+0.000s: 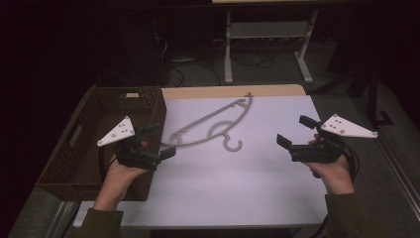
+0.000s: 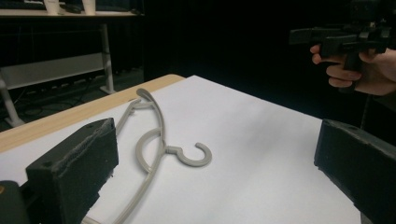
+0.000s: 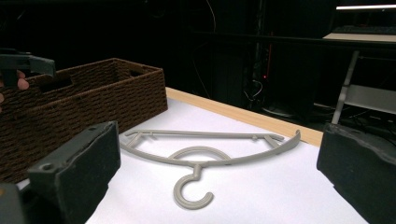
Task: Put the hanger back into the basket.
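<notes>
While both hands hover over the white-topped counter [image 1: 237, 198], here is how it stands:

Left hand [image 1: 119, 176]: comes in from the bottom left of the high view, wrist by the near corner of the basket, palm wrapped round the handle, nose aimed across towards the hanger.
Left claw [image 1: 157, 141]: jaws wide apart, nothing between them; in the left claw view the two black pads frame the hanger's near end from either side, not touching it.
Right hand [image 1: 334, 173]: enters from the bottom right, raised above the counter's right edge, fingers curled round the grip.
Right claw [image 1: 293, 131]: gaping just as wide, empty, pointed left at the hanger and well apart from it.
Hanger [image 1: 213, 126]: grey plastic, lying flat on the white sheet in the middle, hook towards the person, one end just beside the basket, the other near the far wooden edge.
Basket [image 1: 81, 148]: dark woven, sits at the counter's left, beside the left claw.
Hard to make out: the room beyond is nearly black, with pale furniture legs [image 1: 228, 49] faintly lit; the basket's inside is in deep shadow; both forearms are cut off at the bottom edge of the high view.
</notes>
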Motion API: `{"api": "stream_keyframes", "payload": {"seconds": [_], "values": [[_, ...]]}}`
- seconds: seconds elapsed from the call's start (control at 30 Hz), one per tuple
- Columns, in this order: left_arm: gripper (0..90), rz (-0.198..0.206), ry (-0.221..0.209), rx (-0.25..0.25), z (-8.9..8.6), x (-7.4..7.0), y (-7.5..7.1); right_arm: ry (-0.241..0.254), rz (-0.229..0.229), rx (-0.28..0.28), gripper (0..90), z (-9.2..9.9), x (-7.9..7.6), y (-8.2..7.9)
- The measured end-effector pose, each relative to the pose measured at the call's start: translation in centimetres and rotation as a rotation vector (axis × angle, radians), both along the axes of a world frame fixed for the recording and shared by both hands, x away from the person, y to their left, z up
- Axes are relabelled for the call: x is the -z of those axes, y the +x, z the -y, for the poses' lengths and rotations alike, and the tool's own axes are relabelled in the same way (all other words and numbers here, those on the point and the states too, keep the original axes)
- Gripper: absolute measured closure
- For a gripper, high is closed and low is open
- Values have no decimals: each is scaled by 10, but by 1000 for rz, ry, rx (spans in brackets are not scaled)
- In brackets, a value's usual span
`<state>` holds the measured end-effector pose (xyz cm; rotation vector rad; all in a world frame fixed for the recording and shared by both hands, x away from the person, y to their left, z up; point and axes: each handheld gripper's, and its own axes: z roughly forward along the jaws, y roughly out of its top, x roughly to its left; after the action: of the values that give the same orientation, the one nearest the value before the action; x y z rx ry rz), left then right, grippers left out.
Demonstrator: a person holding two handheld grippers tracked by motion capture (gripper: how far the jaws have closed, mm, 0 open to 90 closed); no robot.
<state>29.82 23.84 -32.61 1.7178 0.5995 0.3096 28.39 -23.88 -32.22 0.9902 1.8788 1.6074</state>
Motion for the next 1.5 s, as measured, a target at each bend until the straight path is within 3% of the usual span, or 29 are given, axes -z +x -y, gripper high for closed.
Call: {"api": "stream_keyframes", "payload": {"seconds": [0.23,0.67,1.07,1.13,1.5], "values": [[0,-25,79,13,20,3,-2,-38,-27,-12,0,-5,5,3],[0,-110,240,62,53,36,1,-147,-115,-64,0,-30,25,25],[0,-159,280,86,62,68,3,-222,-189,-133,4,-64,44,53],[0,-160,299,95,61,73,4,-228,-203,-146,42,-73,46,60],[0,-176,297,99,62,79,4,-279,-251,-201,199,-101,60,83]]}}
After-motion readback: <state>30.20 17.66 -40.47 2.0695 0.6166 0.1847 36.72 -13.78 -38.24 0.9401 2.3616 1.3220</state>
